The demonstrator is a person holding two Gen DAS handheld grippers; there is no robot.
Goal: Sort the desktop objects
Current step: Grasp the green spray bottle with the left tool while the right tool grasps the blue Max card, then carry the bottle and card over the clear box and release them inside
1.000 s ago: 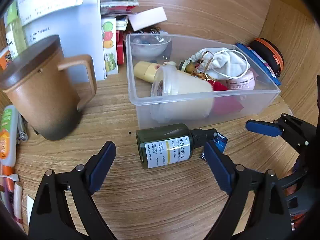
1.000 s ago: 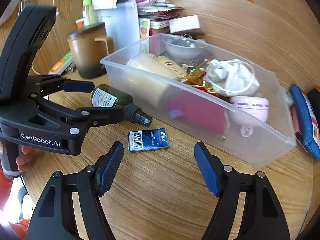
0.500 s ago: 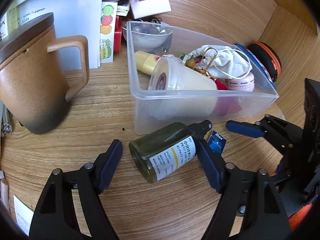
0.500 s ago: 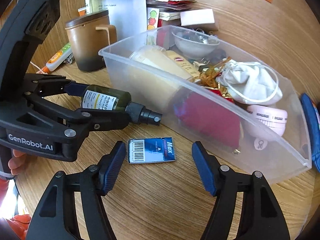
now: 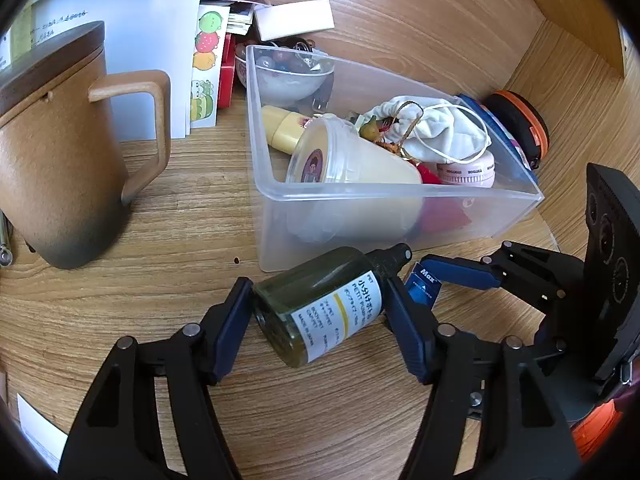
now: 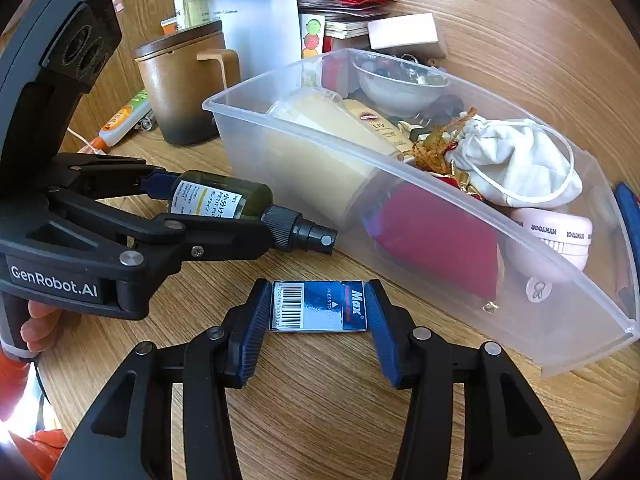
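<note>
Left tool (image 5: pixel 320 312) clamps the green spray bottle (image 5: pixel 320 308) across its rigid, slippery barrel, just beside the clear bin (image 6: pixel 400 184); right tool (image 6: pixel 318 312) grips the light, stiff staple box (image 6: pixel 318 306) endwise on the desk (image 6: pixel 320 420).

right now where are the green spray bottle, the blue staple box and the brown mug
green spray bottle (image 5: pixel 320 308): left wrist view, its body beside the label
blue staple box (image 6: pixel 318 306): right wrist view, middle of its top face
brown mug (image 5: pixel 52 168): left wrist view, its side wall

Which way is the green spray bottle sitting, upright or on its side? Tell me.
On its side. The spray bottle lies horizontal between the left tongs, black nozzle toward the clear bin.
</note>
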